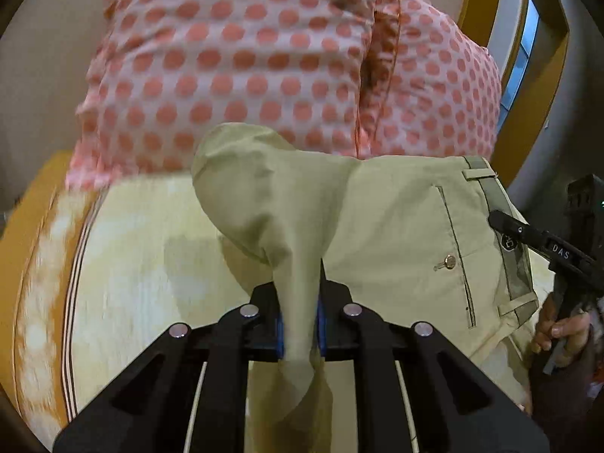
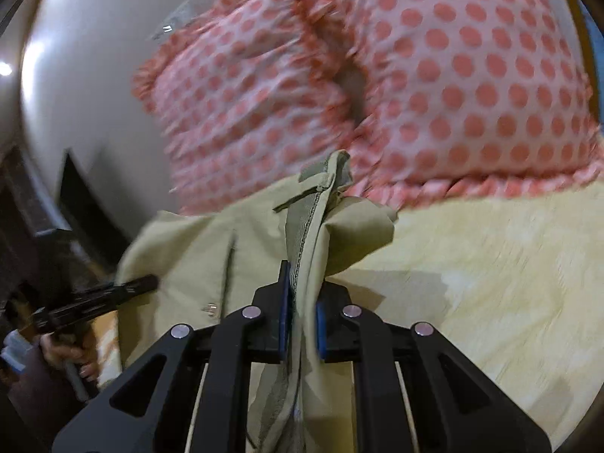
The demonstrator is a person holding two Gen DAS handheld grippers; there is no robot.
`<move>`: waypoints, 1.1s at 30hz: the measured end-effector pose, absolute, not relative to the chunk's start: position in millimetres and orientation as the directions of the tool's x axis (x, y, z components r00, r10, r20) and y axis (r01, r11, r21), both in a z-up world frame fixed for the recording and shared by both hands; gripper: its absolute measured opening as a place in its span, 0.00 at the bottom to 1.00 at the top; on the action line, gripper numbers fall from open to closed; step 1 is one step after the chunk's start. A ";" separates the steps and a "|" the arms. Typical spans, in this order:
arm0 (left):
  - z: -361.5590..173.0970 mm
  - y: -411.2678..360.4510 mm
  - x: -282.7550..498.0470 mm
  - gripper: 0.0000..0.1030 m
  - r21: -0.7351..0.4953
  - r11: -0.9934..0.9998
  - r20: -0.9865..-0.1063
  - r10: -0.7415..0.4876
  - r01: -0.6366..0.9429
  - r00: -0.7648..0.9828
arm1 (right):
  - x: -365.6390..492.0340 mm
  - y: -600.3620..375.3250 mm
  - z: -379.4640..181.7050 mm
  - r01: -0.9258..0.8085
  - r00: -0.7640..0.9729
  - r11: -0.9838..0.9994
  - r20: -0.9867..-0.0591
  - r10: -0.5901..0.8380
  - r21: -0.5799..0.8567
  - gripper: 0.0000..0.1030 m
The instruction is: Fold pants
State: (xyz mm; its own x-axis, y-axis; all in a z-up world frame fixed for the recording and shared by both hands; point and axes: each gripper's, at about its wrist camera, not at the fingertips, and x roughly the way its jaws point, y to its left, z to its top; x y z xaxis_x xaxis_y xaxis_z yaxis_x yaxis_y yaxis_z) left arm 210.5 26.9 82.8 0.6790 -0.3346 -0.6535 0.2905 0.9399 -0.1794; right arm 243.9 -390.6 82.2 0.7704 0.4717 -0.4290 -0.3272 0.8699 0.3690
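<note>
Khaki pants (image 1: 396, 226) hang lifted above a pale yellow bedsheet (image 1: 143, 249). A back pocket with a button (image 1: 449, 262) and the waistband (image 1: 506, 226) show. My left gripper (image 1: 300, 321) is shut on a bunched fold of the pants fabric. My right gripper (image 2: 302, 321) is shut on the waistband edge (image 2: 313, 234) of the pants (image 2: 188, 260). The right gripper also shows at the right of the left wrist view (image 1: 543, 243), and the left gripper at the left of the right wrist view (image 2: 113, 294).
Two pink pillows with red dots (image 1: 245, 68) (image 2: 453, 75) lie just behind the pants. The bedsheet (image 2: 490, 264) has an orange patterned border (image 1: 34, 264). A light wall (image 2: 94, 75) and dark furniture (image 2: 26, 207) stand to the left.
</note>
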 end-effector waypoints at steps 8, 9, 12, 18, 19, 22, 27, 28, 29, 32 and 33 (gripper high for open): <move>47.3 14.8 250.1 0.30 -0.083 0.985 -0.729 -0.163 0.151 0.665 | 275.2 -394.8 43.4 -0.022 0.769 0.988 -0.628 0.115 0.154 0.60; 50.0 20.8 243.2 0.32 -0.083 0.987 -0.718 -0.154 0.136 0.679 | 262.5 -401.4 50.4 -0.019 0.799 0.985 -0.590 0.118 0.171 0.66; 70.4 39.6 201.2 0.44 -0.132 0.986 -0.644 -0.165 0.104 0.747 | 227.1 -407.9 70.3 -0.139 0.845 0.956 -0.473 0.251 0.259 0.68; 59.7 21.6 155.1 0.56 -0.318 0.915 -0.641 -0.401 0.249 0.654 | 217.8 -359.4 54.6 -0.344 0.703 0.907 -0.573 0.421 0.244 0.79; 50.5 14.4 157.6 0.56 -0.331 0.910 -0.667 -0.413 0.250 0.620 | 224.7 -351.4 45.4 -0.331 0.671 0.916 -0.625 0.398 0.227 0.82; 25.9 -0.7 163.7 0.55 -0.270 0.933 -0.737 -0.359 0.236 0.573 | 230.3 -336.2 24.4 -0.283 0.642 0.951 -0.712 0.285 0.125 0.84; 34.6 5.5 144.2 0.65 -0.264 0.940 -0.718 -0.341 0.217 0.607 | 180.5 -341.3 38.7 -0.237 0.732 0.970 -0.647 0.212 0.049 0.98; 37.0 11.1 132.9 0.70 -0.267 0.941 -0.706 -0.337 0.207 0.623 | 165.9 -344.2 37.0 -0.238 0.750 0.970 -0.626 0.212 0.043 0.99; 37.6 15.0 122.3 0.73 -0.259 0.946 -0.697 -0.322 0.194 0.641 | 150.8 -345.2 33.7 -0.246 0.766 0.968 -0.603 0.222 0.044 0.99; 36.1 30.7 82.0 0.82 -0.234 0.961 -0.665 -0.268 0.146 0.697 | 122.9 -349.9 16.0 -0.253 0.769 0.964 -0.589 0.250 0.079 0.99; 32.9 34.1 70.2 0.83 -0.233 0.964 -0.658 -0.256 0.132 0.708 | 116.2 -349.2 8.1 -0.238 0.768 0.968 -0.594 0.239 0.080 0.99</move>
State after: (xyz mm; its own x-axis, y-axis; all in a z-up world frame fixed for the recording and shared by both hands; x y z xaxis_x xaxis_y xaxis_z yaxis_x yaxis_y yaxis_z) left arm 70.2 34.1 32.9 0.7079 -0.2560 -0.6583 0.1320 0.9635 -0.2328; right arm 116.2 -349.2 8.1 0.7683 0.2386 -0.5939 -0.2385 0.9678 0.0803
